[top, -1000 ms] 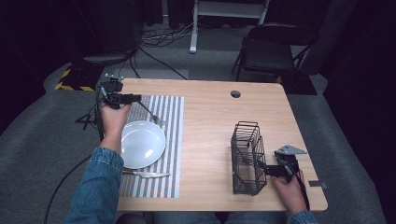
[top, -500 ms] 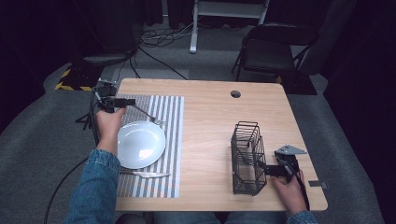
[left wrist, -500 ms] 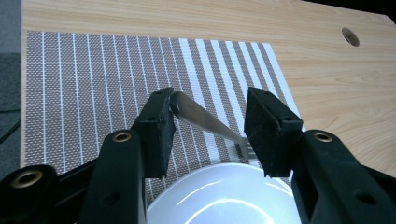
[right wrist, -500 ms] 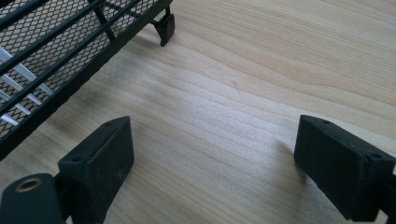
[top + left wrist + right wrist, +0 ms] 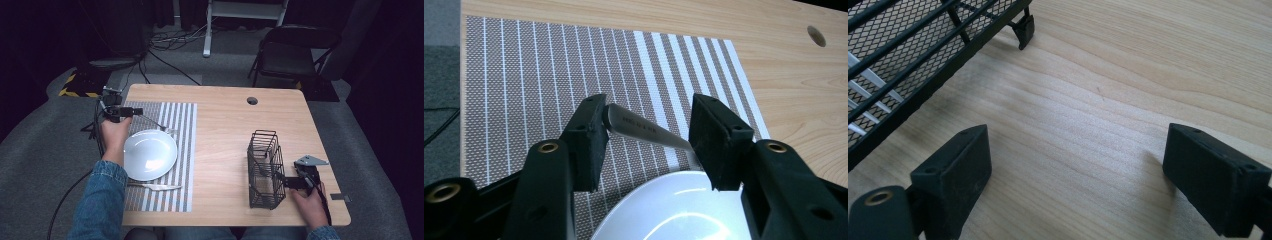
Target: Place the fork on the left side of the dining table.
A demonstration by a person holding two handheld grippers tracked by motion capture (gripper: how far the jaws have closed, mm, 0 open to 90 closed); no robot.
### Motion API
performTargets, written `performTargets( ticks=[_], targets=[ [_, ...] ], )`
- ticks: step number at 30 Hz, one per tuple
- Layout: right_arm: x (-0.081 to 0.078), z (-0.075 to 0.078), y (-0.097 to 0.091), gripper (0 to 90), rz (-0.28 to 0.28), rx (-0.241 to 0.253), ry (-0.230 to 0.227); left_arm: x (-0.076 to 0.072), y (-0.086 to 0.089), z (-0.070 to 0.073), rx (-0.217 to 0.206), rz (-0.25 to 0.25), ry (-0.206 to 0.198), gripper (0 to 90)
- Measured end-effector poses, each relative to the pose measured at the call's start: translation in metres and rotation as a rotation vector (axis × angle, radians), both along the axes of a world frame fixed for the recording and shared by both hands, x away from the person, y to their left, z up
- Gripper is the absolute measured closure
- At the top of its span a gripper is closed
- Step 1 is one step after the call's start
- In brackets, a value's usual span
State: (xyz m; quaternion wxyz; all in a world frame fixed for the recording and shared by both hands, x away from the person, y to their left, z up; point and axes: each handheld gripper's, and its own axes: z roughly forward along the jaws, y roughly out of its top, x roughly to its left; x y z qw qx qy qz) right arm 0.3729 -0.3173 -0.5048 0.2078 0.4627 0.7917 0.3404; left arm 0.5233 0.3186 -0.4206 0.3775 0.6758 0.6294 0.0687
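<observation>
2 grippers are at work on the wooden counter (image 5: pixel 225 125). The left gripper (image 5: pixel 131 112) sits at the far left corner of the striped placemat (image 5: pixel 175 130), beyond the white plate (image 5: pixel 150 154). Its jaws have just been opening and now stand partly apart, with the handle of a metal utensil (image 5: pixel 644 131) lying slantwise between them; one end of the handle rests against the pad on the left of the left gripper view, while the other pad looks clear of it. In the high view the utensil (image 5: pixel 156 123) runs from those jaws toward the far rim of the plate. A knife (image 5: pixel 152 186) lies on the placemat just on the near side of the plate. The right gripper (image 5: pixel 285 181) rests near the front right corner, jaws wide with nothing between them, just beside the black wire basket (image 5: pixel 264 170).
</observation>
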Motion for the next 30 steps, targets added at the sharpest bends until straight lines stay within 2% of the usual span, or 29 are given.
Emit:
performTargets(
  ticks=[10,14,25,30],
  targets=[
    [0.000,0.000,0.000,12.0,0.000,0.000,0.000,-0.002,0.008,-0.011,0.013,0.018,0.017,46.4],
    [0.000,0.000,0.000,12.0,-0.001,-0.001,-0.001,-0.002,0.013,-0.016,0.005,0.029,0.028,46.4],
    [0.000,0.000,0.000,12.1,-0.004,0.000,0.000,0.001,0.019,-0.030,-0.002,0.043,0.053,46.2],
    [0.000,0.000,0.000,12.1,-0.004,0.000,0.000,0.007,0.019,-0.032,0.002,0.048,0.049,45.4]
  ],
)
